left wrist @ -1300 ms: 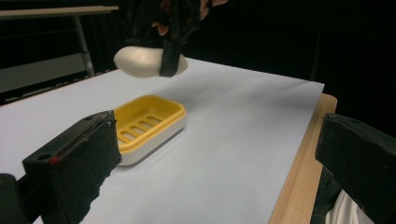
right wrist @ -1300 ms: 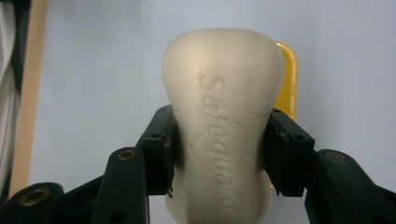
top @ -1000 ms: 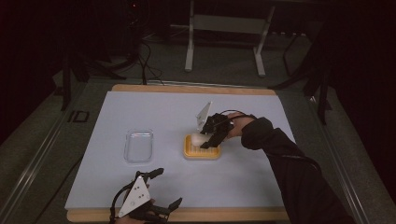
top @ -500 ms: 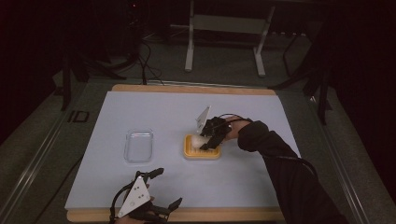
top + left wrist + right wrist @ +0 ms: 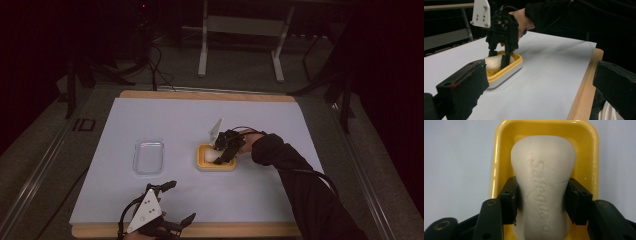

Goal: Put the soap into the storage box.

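R gripper (image 5: pixel 541 202): fingers (image 5: pixel 510 200) clamping soap (image 5: pixel 544 182) across its narrow waist, best purchase on a slick bar. Soap sitting in yellow dish (image 5: pixel 216 165), mid-tabletop (image 5: pixel 300 190). L gripper (image 5: pixel 165 210) idling at near edge, fingers apart, holding nothing. Clear lid (image 5: pixel 148 156) lying left of dish.

The high view is dim: the room beyond the table's (image 5: pixel 165 120) far edge sinks into near black, and only the pale sheet catches soft light from above, with faint shadows. The picture is soft and grainy. In the left gripper view the near jaws are blurred and dark, while the dish (image 5: pixel 506 68) farther off is sharper. The right gripper view is bright and even; glare streaks run along the dish rim, and the soap's (image 5: pixel 544 170) embossed lettering reads clearly.
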Tool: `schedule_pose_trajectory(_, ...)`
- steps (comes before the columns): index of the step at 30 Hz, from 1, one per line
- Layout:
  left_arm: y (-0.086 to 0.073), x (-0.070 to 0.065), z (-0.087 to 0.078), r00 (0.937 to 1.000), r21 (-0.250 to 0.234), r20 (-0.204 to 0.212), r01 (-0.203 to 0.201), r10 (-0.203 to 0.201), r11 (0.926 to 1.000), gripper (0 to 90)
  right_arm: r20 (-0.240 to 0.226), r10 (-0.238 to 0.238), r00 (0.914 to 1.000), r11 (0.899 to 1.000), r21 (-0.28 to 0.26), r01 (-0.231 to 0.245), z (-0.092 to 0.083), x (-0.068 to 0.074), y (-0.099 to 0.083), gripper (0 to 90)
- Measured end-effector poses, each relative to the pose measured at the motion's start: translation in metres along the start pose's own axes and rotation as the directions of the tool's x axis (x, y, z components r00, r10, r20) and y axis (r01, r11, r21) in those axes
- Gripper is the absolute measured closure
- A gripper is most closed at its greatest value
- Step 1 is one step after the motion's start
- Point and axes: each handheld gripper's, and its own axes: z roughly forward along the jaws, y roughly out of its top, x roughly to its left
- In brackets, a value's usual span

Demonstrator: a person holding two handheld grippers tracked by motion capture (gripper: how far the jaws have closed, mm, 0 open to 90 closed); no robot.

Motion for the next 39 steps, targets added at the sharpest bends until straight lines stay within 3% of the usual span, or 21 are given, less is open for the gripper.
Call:
schedule_pose_trajectory(13,0.0,0.0,0.0,1.0,0.0,-0.001,0.001,-0.001,1.0,0.1,0.007,0.03,0.9995,0.999,-0.024,-0.03,-0.004,-0.001,0.003,41.4)
schedule_pose_trajectory(29,0.0,0.0,0.001,1.0,0.004,-0.001,0.005,-0.005,1.0,0.0,0.083,0.083,0.9931,0.995,-0.068,-0.077,-0.022,0.008,0.003,26.3)
schedule_pose_trajectory(31,0.0,0.0,0.001,1.0,0.005,-0.001,0.004,-0.004,1.0,0.0,0.099,0.089,0.991,0.994,-0.074,-0.082,-0.026,0.012,0.003,21.0)
schedule_pose_trajectory(34,0.001,-0.001,0.001,1.0,0.005,0.003,0.003,-0.003,1.0,0.0,0.099,0.159,0.9823,0.983,-0.109,-0.148,-0.032,0.012,0.002,11.8)
schedule_pose_trajectory(35,0.001,-0.001,0.001,1.0,0.005,0.004,0.001,-0.001,1.0,0.0,0.087,0.183,0.9793,0.979,-0.11,-0.173,-0.034,0.013,0.001,10.9)
schedule_pose_trajectory(38,0.001,-0.001,0.002,1.0,0.004,0.004,0.002,-0.002,1.0,0.0,0.126,0.24,0.9626,0.965,-0.137,-0.223,-0.041,0.014,-0.002,11.1)
schedule_pose_trajectory(39,0.001,-0.001,0.002,1.0,0.006,0.004,0.002,-0.002,1.0,0.0,0.129,0.243,0.9615,0.963,-0.151,-0.223,-0.043,0.015,-0.004,11.1)
